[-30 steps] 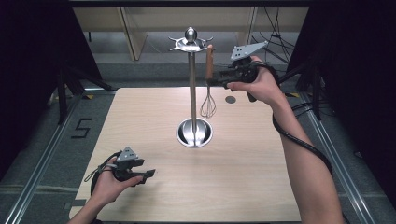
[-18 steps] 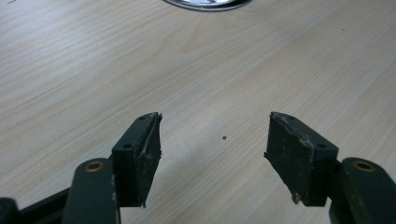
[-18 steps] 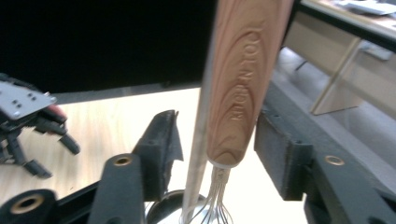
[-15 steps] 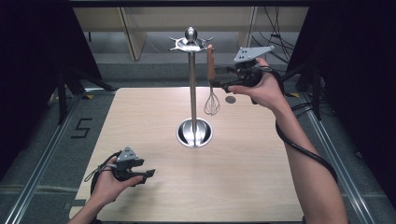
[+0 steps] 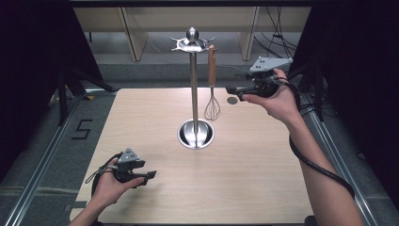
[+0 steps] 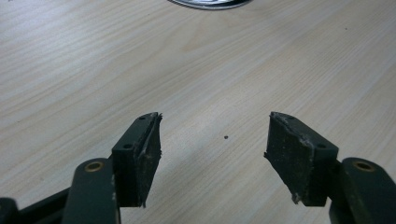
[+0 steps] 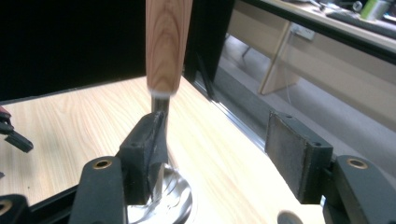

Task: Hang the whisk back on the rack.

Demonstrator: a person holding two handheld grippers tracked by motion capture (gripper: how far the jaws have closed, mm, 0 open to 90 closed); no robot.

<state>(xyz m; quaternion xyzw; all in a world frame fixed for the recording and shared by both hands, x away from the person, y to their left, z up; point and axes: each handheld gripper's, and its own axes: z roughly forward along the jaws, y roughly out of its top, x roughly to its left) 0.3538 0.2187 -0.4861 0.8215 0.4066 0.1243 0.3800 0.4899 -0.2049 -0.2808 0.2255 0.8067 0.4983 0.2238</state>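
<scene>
right tongs (image 5: 230, 89) have opened and backed off the hanging whisk (image 5: 212, 96).

A stand (image 5: 194, 89) is standing upright at the middle of the table (image 5: 244, 188), its base resting on the tabletop. A whisk (image 5: 212, 89) is hanging from the stand's top, just right of the pole, its wires sitting above the table. The right gripper (image 5: 231, 89) is hovering just right of the whisk, over the table's far right part. The left gripper (image 5: 149, 175) is sitting low over the near left corner, well apart from the stand.
</scene>
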